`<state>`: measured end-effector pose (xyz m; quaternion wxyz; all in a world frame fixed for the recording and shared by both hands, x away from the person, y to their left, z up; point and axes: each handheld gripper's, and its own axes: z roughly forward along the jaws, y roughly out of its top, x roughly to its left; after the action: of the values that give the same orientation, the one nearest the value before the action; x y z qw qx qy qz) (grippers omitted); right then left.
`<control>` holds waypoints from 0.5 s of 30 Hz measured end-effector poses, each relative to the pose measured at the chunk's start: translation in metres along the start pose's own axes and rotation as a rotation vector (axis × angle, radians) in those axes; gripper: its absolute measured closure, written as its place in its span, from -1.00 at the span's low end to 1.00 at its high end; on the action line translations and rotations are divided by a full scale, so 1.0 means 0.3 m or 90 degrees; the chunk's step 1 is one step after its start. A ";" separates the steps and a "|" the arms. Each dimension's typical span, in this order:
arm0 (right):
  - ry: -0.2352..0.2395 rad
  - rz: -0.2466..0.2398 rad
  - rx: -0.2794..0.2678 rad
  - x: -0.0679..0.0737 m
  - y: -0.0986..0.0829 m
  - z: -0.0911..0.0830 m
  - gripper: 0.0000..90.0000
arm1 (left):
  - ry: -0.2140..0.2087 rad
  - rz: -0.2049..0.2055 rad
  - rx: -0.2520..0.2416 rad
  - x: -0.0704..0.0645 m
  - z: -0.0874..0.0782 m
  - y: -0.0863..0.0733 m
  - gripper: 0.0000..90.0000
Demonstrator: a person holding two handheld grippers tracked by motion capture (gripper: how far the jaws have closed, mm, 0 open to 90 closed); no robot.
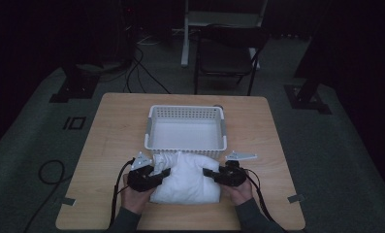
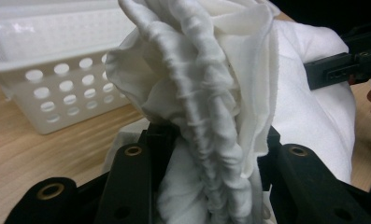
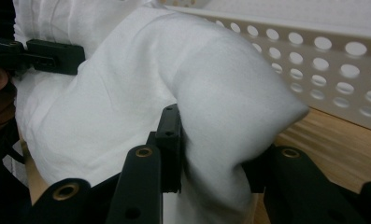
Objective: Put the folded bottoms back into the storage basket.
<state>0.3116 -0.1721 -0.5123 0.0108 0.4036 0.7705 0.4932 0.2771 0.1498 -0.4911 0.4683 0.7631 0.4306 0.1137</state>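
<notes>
From above, on the counter (image 1: 117,145), I have the white cloth (image 1: 187,179) bundled just in front of the empty basket (image 1: 186,112), left gripper (image 1: 162,173) at one side and right gripper (image 1: 210,174) at the other. Along the left gripper (image 2: 210,154), the jaws are clamped on a gathered, ruched fold of cloth (image 2: 197,93). Along the right gripper (image 3: 216,140), the jaws pinch a smooth bulge of cloth (image 3: 211,84) beside the basket (image 3: 332,51) wall. I judge this the pick-up step; next I should lift both sides together and carry the cloth forward over the rim.
</notes>
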 end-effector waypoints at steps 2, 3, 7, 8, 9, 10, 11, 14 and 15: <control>0.003 -0.002 -0.004 0.002 0.003 -0.005 0.50 | -0.001 0.002 -0.004 -0.006 -0.009 0.005 0.38; 0.005 -0.001 -0.005 0.003 0.005 -0.008 0.50 | -0.001 0.002 -0.006 -0.008 -0.013 0.008 0.38; 0.008 -0.004 -0.011 0.008 0.013 -0.018 0.51 | -0.005 0.004 -0.012 -0.016 -0.026 0.016 0.38; 0.008 -0.004 -0.012 0.010 0.015 -0.021 0.51 | -0.006 0.005 -0.013 -0.018 -0.029 0.018 0.38; 0.010 -0.004 -0.014 0.010 0.016 -0.024 0.51 | -0.006 0.006 -0.014 -0.019 -0.032 0.021 0.38; 0.012 -0.003 -0.016 0.012 0.019 -0.028 0.51 | -0.008 0.004 -0.017 -0.023 -0.038 0.025 0.38; 0.014 -0.003 -0.017 0.013 0.020 -0.029 0.51 | -0.008 0.004 -0.017 -0.023 -0.038 0.025 0.38; 0.015 -0.003 -0.018 0.017 0.023 -0.032 0.51 | -0.007 0.006 -0.019 -0.029 -0.048 0.031 0.38; 0.016 -0.003 -0.019 0.019 0.025 -0.034 0.51 | -0.006 0.006 -0.020 -0.030 -0.052 0.033 0.38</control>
<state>0.3082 -0.1747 -0.4992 0.0082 0.3953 0.7642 0.5096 0.2681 0.1506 -0.4726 0.4815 0.7585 0.4228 0.1192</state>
